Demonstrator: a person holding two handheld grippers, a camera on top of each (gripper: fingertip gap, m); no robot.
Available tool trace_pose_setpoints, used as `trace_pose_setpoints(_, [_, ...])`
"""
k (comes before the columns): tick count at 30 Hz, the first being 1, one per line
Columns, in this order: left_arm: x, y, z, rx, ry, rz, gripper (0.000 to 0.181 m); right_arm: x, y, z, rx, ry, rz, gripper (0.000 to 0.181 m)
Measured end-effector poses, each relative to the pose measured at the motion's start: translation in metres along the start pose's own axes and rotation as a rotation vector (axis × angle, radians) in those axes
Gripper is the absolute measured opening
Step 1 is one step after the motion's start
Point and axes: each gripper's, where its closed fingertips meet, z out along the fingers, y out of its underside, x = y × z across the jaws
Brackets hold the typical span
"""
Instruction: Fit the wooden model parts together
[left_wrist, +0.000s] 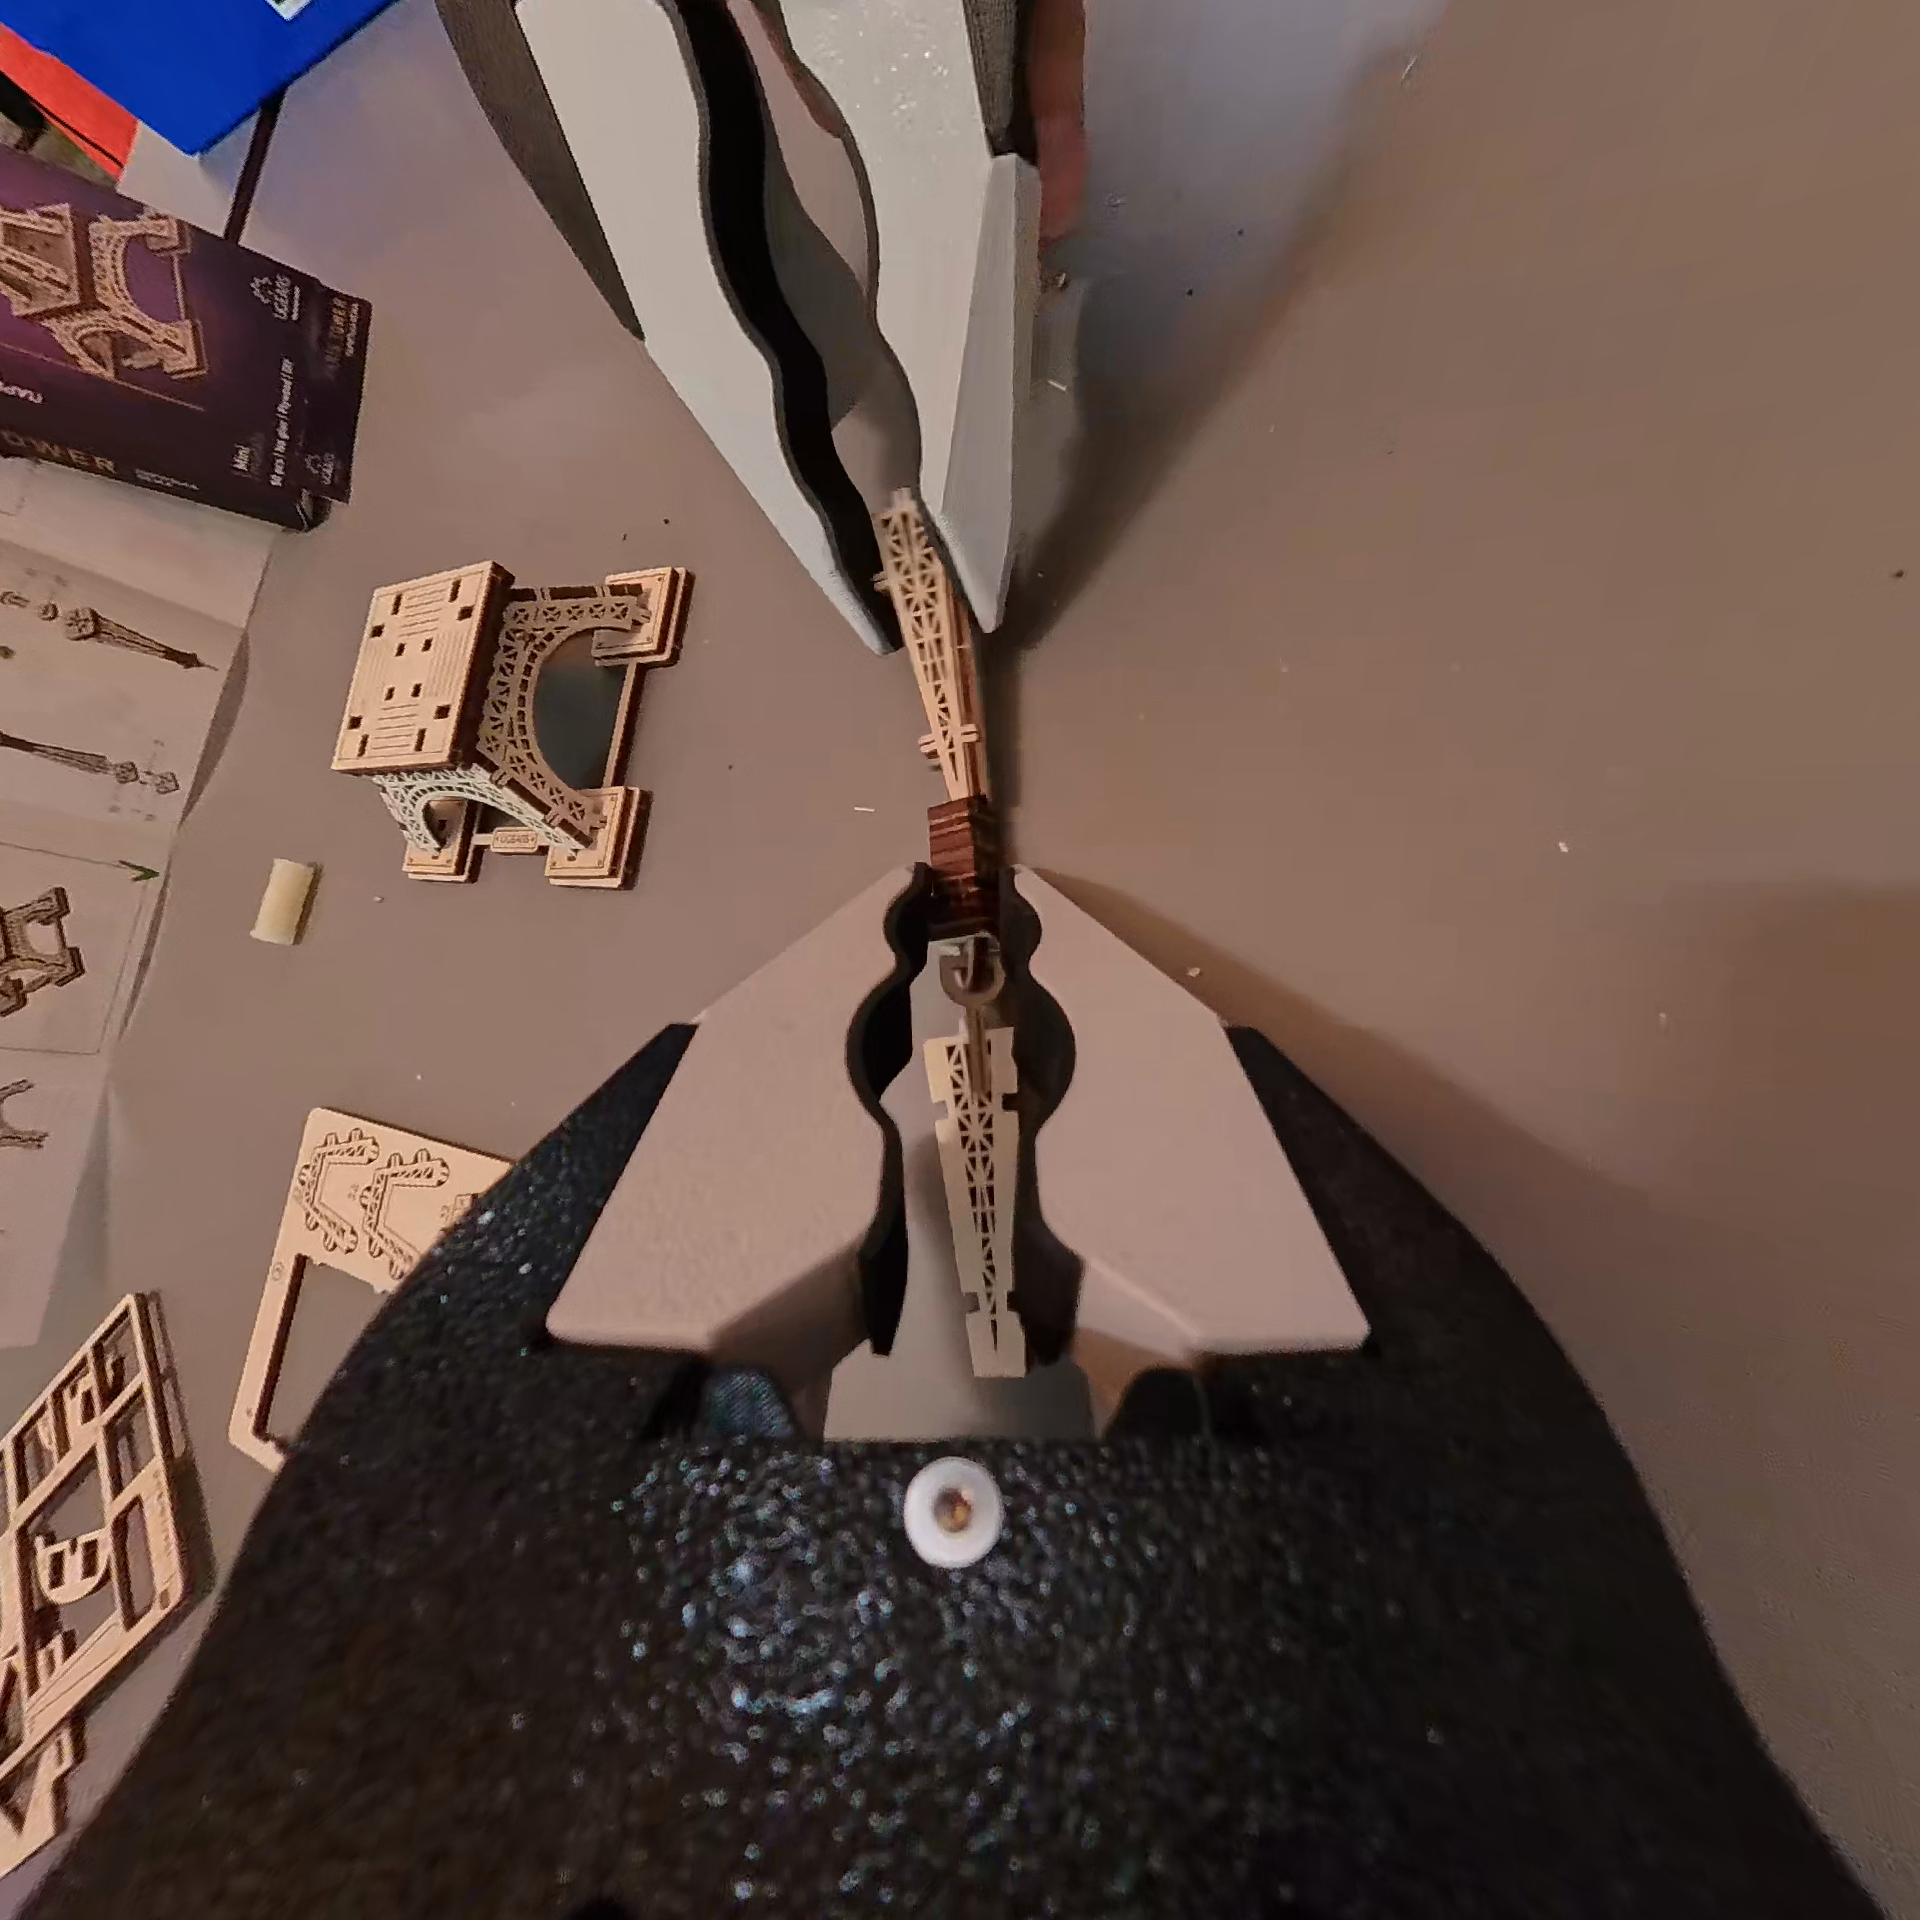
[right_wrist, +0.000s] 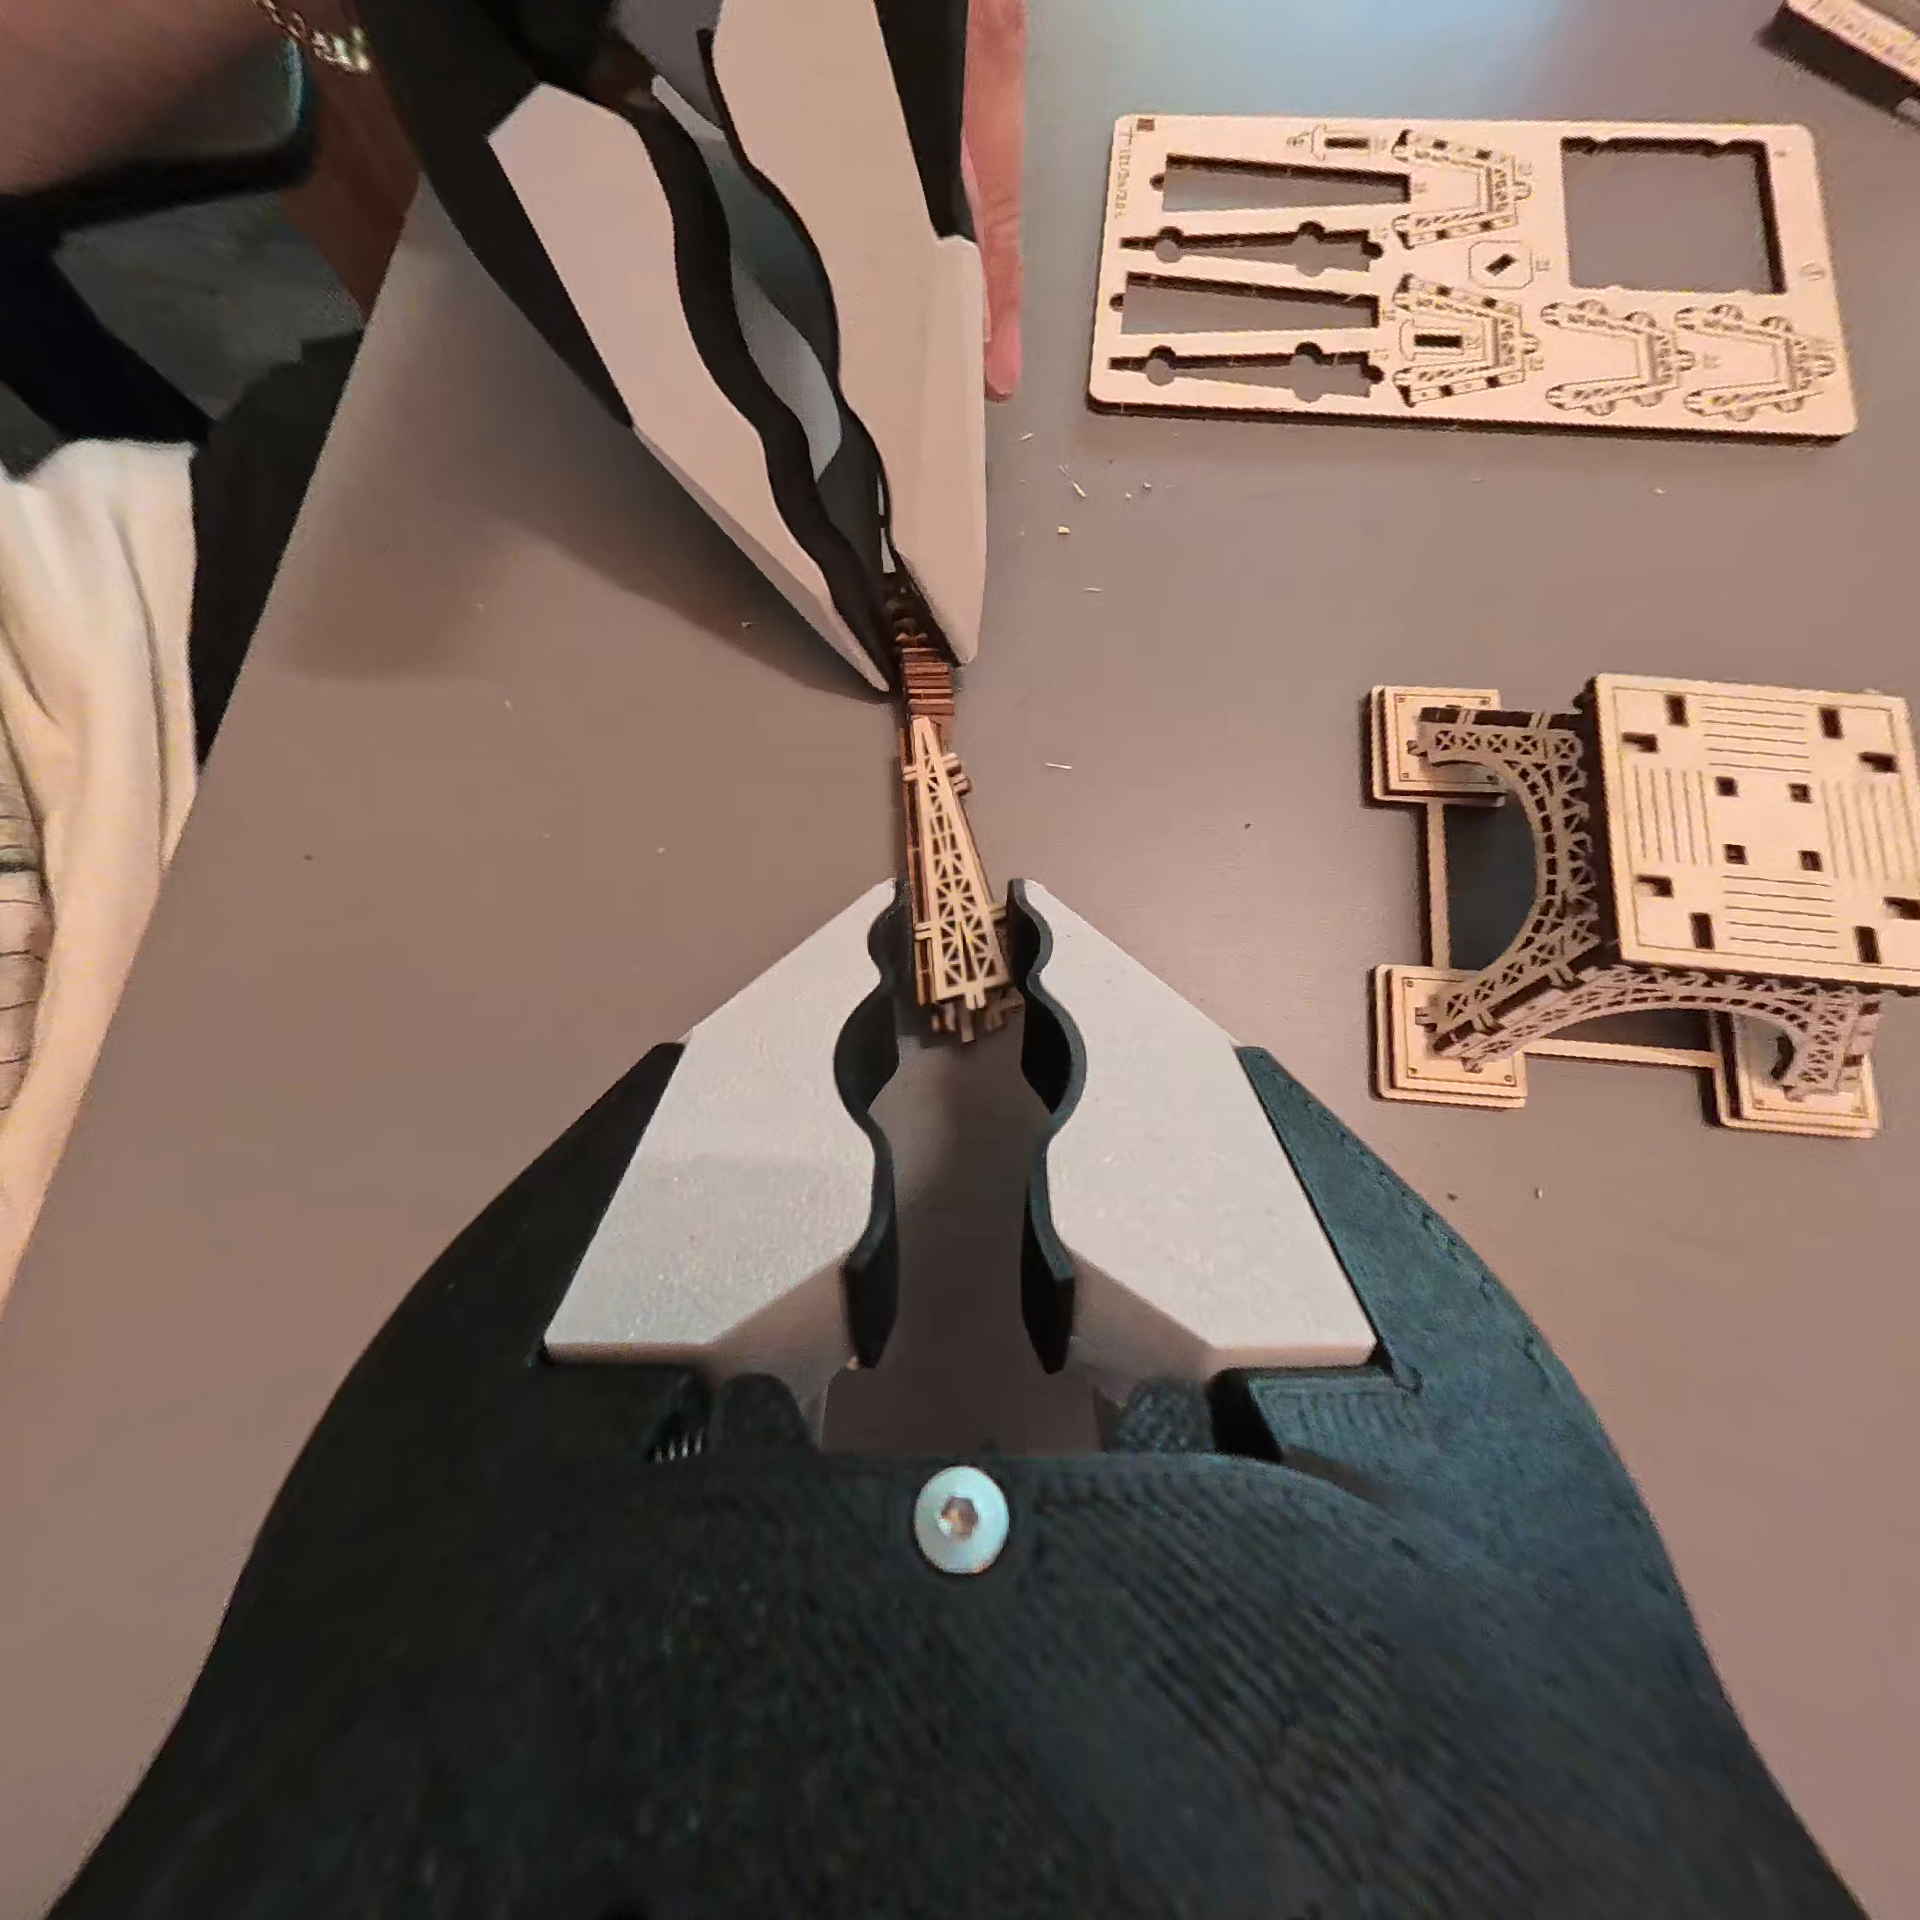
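Wooden spire (left_wrist: 977, 1174) pinched in left tool (left_wrist: 961, 894), lattice section (right_wrist: 951, 904) in right tool (right_wrist: 951, 894) — joint hidden.

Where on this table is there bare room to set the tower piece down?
Bare grey table spreads on the side of the left gripper away from the tower base. The base's side is crowded: box, instruction sheets, small pale block and cut-out sheets. A narrow free strip lies between base and held spire.
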Motion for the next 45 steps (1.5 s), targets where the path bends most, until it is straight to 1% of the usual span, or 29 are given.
trace_pose_setpoints(2, [0.0, 0.0, 0.001, 0.006, 0.001, -0.009, 0.011, 0.004, -0.001, 0.0, 0.013, 0.026, -0.007, 0.02])
trace_pose_setpoints(4, [0.0, 0.0, 0.001, 0.011, -0.003, -0.011, 0.01, 0.012, -0.003, -0.001, 0.036, 0.079, -0.02, 0.047])
trace_pose_setpoints(6, [0.0, 0.0, 0.002, 0.01, -0.004, -0.013, 0.01, 0.014, -0.009, -0.006, 0.074, 0.118, -0.084, 0.051])
trace_pose_setpoints(7, [0.0, 0.0, 0.001, 0.009, -0.003, -0.016, 0.01, 0.013, -0.014, -0.009, 0.099, 0.137, -0.133, 0.05])
trace_pose_setpoints(10, [0.0, 0.0, 0.002, 0.004, 0.005, -0.027, 0.01, 0.001, -0.02, -0.015, 0.117, 0.15, -0.315, 0.035])
trace_pose_setpoints(12, [0.0, 0.0, 0.002, 0.002, 0.008, -0.027, 0.011, -0.001, -0.015, -0.014, 0.053, 0.198, -0.446, 0.022])
trace_pose_setpoints(15, [0.0, 0.0, 0.002, -0.001, 0.014, -0.029, 0.011, -0.001, -0.006, -0.008, -0.058, 0.245, -0.588, 0.017])
trace_pose_setpoints(17, [0.0, 0.0, 0.002, -0.004, 0.017, -0.03, 0.01, -0.004, -0.009, -0.004, -0.061, 0.262, -0.643, 0.013])
trace_pose_setpoints(21, [0.0, 0.0, 0.002, -0.006, 0.018, -0.032, 0.011, -0.004, -0.012, -0.002, -0.076, 0.303, -0.707, 0.006])
trace_pose_setpoints(24, [0.0, 0.0, 0.002, -0.005, 0.02, -0.034, 0.011, -0.004, -0.012, -0.001, -0.101, 0.323, -0.747, 0.006])
trace_pose_setpoints(25, [0.0, 0.0, 0.002, -0.006, 0.021, -0.034, 0.011, -0.005, -0.011, -0.001, -0.117, 0.327, -0.761, 0.008])
trace_pose_setpoints(26, [0.0, 0.0, 0.002, -0.006, 0.022, -0.033, 0.011, -0.005, -0.009, -0.001, -0.137, 0.334, -0.771, 0.016])
trace_pose_setpoints(27, [0.0, 0.0, 0.002, -0.007, 0.022, -0.033, 0.011, -0.005, -0.008, 0.0, -0.158, 0.345, -0.783, 0.028])
trace_pose_setpoints(28, [0.001, 0.0, 0.002, -0.008, 0.023, -0.034, 0.011, -0.005, -0.007, 0.0, -0.171, 0.357, -0.79, 0.032])
trace_pose_setpoints(31, [0.001, 0.0, 0.002, -0.01, 0.024, -0.033, 0.01, -0.01, -0.007, 0.001, -0.175, 0.359, -0.804, 0.031])
trace_pose_setpoints(33, [0.001, 0.0, 0.002, -0.009, 0.024, -0.035, 0.01, -0.011, -0.01, 0.003, -0.165, 0.367, -0.809, 0.027])
trace_pose_setpoints(35, [0.0, 0.0, 0.002, -0.008, 0.022, -0.037, 0.01, -0.005, -0.009, 0.003, -0.193, 0.407, -0.83, 0.012])
trace_pose_setpoints(36, [0.0, 0.0, 0.002, -0.008, 0.02, -0.037, 0.011, -0.004, -0.006, 0.005, -0.215, 0.41, -0.839, 0.01])
trace_pose_setpoints(40, [0.0, 0.001, 0.002, -0.01, 0.015, -0.038, 0.011, 0.002, -0.007, 0.007, -0.239, 0.449, -0.877, 0.01])
trace_pose_setpoints(42, [0.0, 0.001, 0.002, -0.013, 0.016, -0.034, 0.011, 0.001, -0.007, 0.007, -0.237, 0.434, -0.861, 0.01])
trace_pose_setpoints(45, [-0.001, 0.001, 0.001, -0.023, 0.007, 0.015, 0.01, -0.004, -0.01, 0.006, -0.189, 0.359, -0.753, 0.009])
